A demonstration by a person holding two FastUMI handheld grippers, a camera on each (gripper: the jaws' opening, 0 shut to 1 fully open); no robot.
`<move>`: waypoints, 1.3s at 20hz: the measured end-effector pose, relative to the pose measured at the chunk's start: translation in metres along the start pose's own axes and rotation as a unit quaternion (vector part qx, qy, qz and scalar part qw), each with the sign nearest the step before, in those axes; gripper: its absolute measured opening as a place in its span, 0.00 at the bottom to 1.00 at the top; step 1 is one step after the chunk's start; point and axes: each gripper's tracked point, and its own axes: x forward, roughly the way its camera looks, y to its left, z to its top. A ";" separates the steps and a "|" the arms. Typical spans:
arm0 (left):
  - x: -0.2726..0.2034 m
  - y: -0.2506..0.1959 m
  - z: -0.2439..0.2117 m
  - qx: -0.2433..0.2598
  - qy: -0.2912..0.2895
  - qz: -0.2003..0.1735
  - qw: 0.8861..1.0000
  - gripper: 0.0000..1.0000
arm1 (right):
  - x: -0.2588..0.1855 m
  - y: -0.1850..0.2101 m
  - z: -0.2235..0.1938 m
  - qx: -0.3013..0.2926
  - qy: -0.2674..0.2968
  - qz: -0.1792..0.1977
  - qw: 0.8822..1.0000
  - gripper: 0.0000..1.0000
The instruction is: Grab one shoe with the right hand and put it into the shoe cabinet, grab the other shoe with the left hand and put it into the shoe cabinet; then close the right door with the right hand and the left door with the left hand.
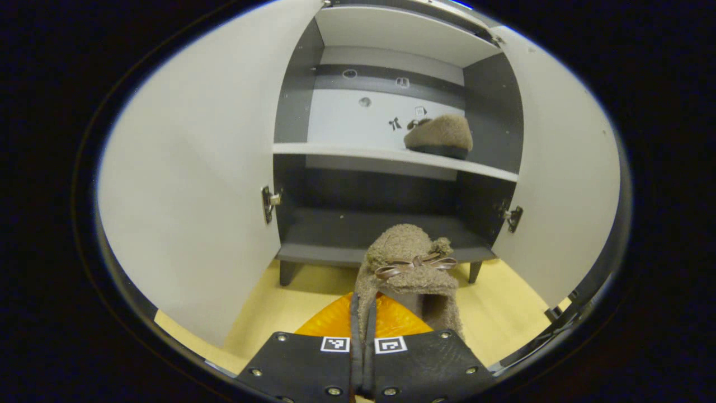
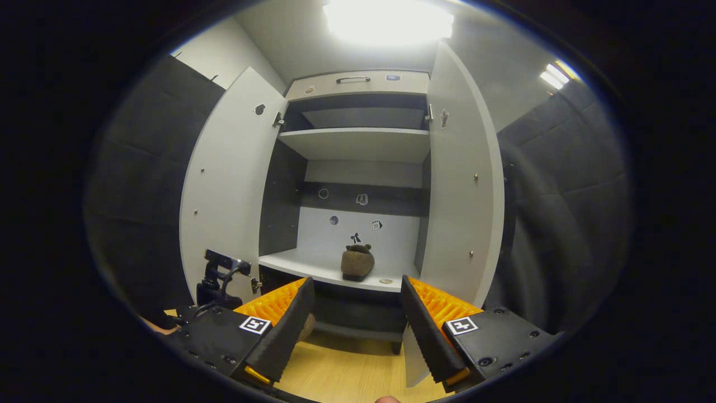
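In the left gripper view, the left door [image 1: 196, 184] of the shoe cabinet [image 1: 391, 33] stands swung wide open, its hinge [image 1: 269, 202] showing at the edge of the dark interior. The left gripper [image 1: 362, 313] has its fingers drawn nearly together, pinching the rim at the heel end of a fuzzy brown slipper [image 1: 408, 268] between them; the slipper stands out ahead of the fingertips, its bow toward the cabinet, in front of the bottom shelf [image 1: 358, 229] and above the yellow wooden floor [image 1: 279, 308]. Further right, the other slipper [image 1: 439, 136] lies on the right part of the middle shelf [image 1: 335, 150], and the right door [image 1: 565, 168] is open too. In the right gripper view, the right gripper [image 2: 355, 313] has its fingers spread wide apart and holds nothing; the shelved slipper sits well ahead, seen between them.
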 end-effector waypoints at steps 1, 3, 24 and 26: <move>-0.003 -0.003 0.016 -0.005 -0.013 -0.003 1.000 0.01 | -0.001 -0.001 -0.001 0.002 -0.001 -0.002 1.000 0.98; -0.006 -0.007 0.046 -0.015 -0.036 -0.007 0.999 0.01 | -0.004 -0.004 0.000 0.007 -0.002 -0.007 1.000 0.98; 0.138 0.012 0.264 -0.056 -0.106 0.017 0.993 0.07 | 0.004 -0.026 -0.041 0.040 0.037 -0.029 0.998 0.98; 0.160 0.011 0.274 -0.051 -0.095 0.017 0.994 0.01 | 0.007 -0.024 -0.047 0.047 0.042 -0.026 0.998 0.98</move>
